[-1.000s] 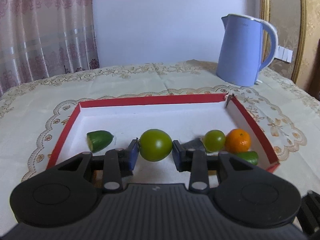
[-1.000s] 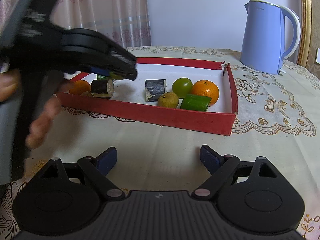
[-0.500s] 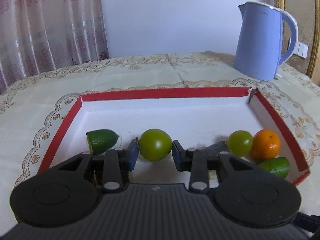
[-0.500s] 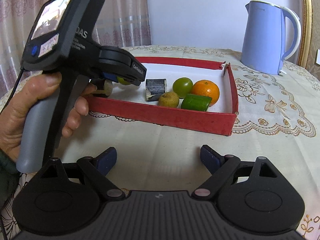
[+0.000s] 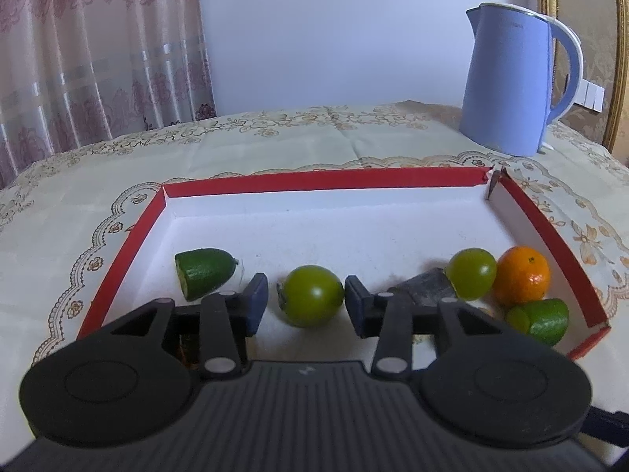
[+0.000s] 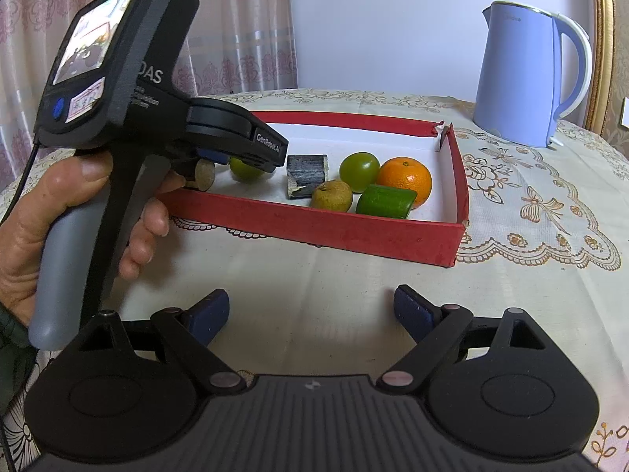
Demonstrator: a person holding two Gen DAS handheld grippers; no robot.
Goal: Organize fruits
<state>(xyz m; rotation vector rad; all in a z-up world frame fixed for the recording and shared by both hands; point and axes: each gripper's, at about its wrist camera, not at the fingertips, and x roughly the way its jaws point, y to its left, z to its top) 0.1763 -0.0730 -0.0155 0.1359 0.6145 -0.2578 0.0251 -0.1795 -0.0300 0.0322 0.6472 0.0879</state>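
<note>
between my left tongs (image 5: pixel 306 302), on the white floor of the red tray (image 5: pixel 322 179), the green fruit (image 5: pixel 311 295) is sitting loose; the jaws have just been opening and the pads are standing clear of it on both sides. i'm judging this as the release step of placing it. beside it a cut green piece (image 5: pixel 204 273) is lying to the left, and another green fruit (image 5: pixel 471 273), an orange (image 5: pixel 522 280) and a dark block (image 5: pixel 426 287) are clustering to the right. my right tongs (image 6: pixel 310 310) are hanging wide open and empty over the tablecloth (image 6: pixel 334 275). next i'm needing to back the left tongs straight out without nudging the fruit.
</note>
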